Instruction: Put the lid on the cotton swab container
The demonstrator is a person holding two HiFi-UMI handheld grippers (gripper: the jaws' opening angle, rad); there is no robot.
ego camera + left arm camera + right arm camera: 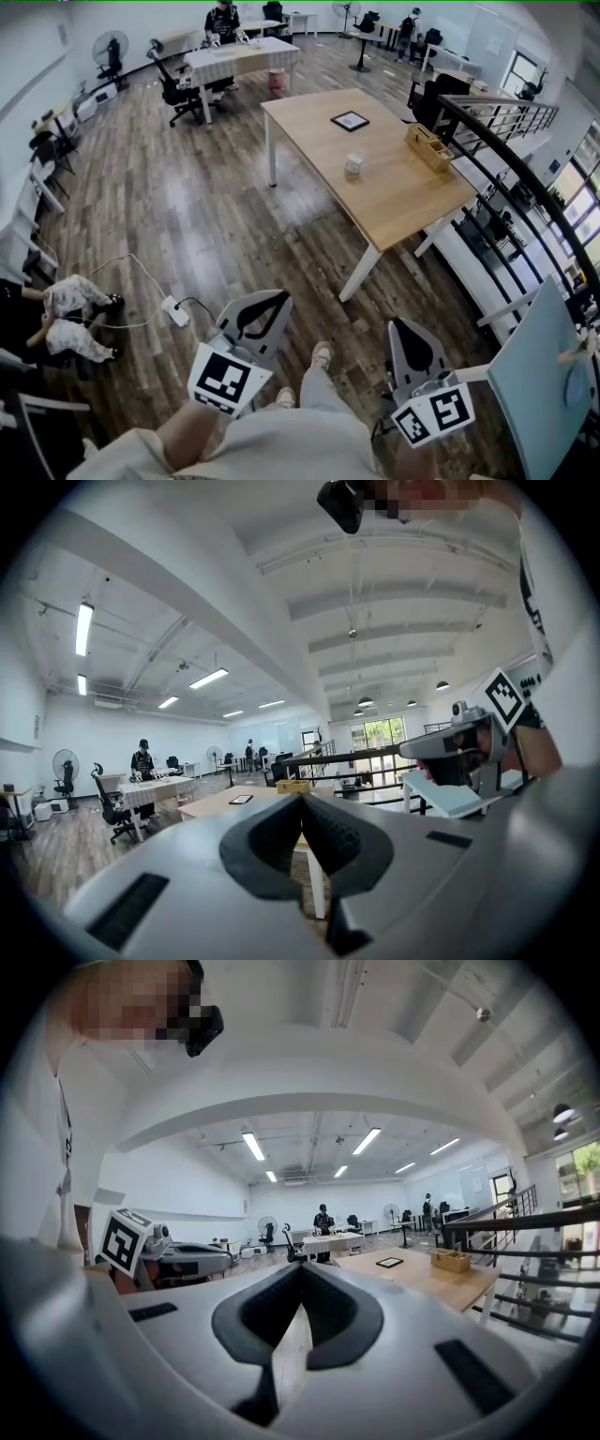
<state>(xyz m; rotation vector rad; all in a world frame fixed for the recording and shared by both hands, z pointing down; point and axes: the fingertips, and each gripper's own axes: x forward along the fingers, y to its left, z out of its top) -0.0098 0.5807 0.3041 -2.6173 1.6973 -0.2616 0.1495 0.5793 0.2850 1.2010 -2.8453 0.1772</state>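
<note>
Apparently the swab container (352, 166) sits far from both closed hand-held grippers (279, 298) (401, 326).

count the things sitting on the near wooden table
3: a flat black-framed item towards the far end, a small container near the middle, and a wooden box along the right edge. Anything tinier would be too small to tell.

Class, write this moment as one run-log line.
stage: not started | left gripper: shut, empty | right gripper: shut, empty | cotton swab container: on table, untouched
</note>
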